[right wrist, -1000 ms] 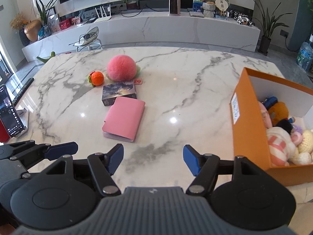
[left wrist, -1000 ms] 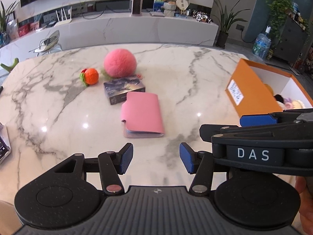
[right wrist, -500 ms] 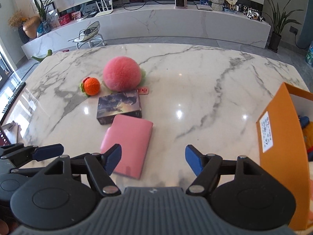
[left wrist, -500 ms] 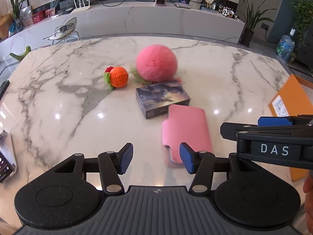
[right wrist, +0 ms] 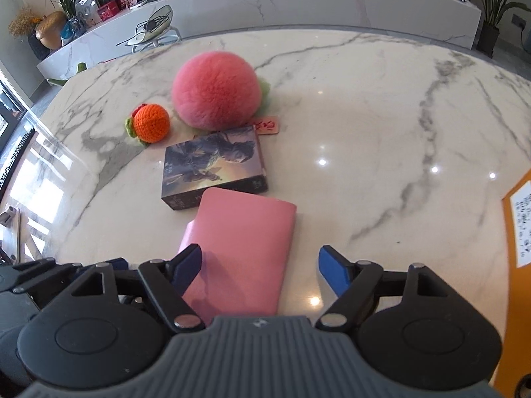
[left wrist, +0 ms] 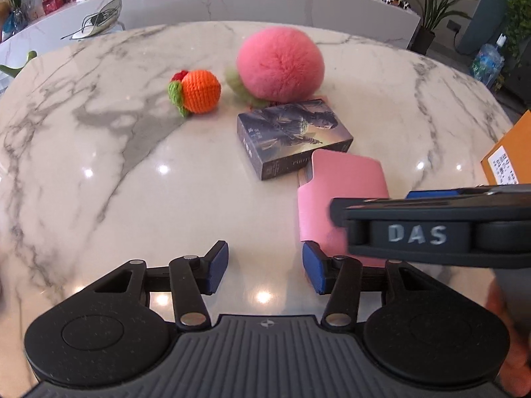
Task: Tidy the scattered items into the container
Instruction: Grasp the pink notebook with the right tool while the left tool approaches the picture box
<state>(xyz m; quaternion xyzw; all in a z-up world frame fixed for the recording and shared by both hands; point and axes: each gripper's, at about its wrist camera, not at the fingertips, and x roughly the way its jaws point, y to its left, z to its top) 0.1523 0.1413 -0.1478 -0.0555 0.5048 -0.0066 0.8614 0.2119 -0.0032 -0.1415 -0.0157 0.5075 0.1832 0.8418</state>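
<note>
A pink wallet lies flat on the marble table, its near end between the fingers of my right gripper, whose jaws are opening and do not press on it. My left gripper hovers just left of the pink wallet; its jaws are closing with only bare table between them. Behind the wallet lies a dark picture box, then a fluffy pink ball and a crocheted orange. The orange container shows at the right edge.
A small red tag lies by the pink ball. The marble table spreads wide to the right of the items. A white marble ledge with plants and ornaments runs behind the table. A water bottle stands on the floor far right.
Both grippers have moved forward and down toward the items, which now look much larger. The right gripper's jaws have widened around the wallet's near end. The container has slid to the frame's right edge.
</note>
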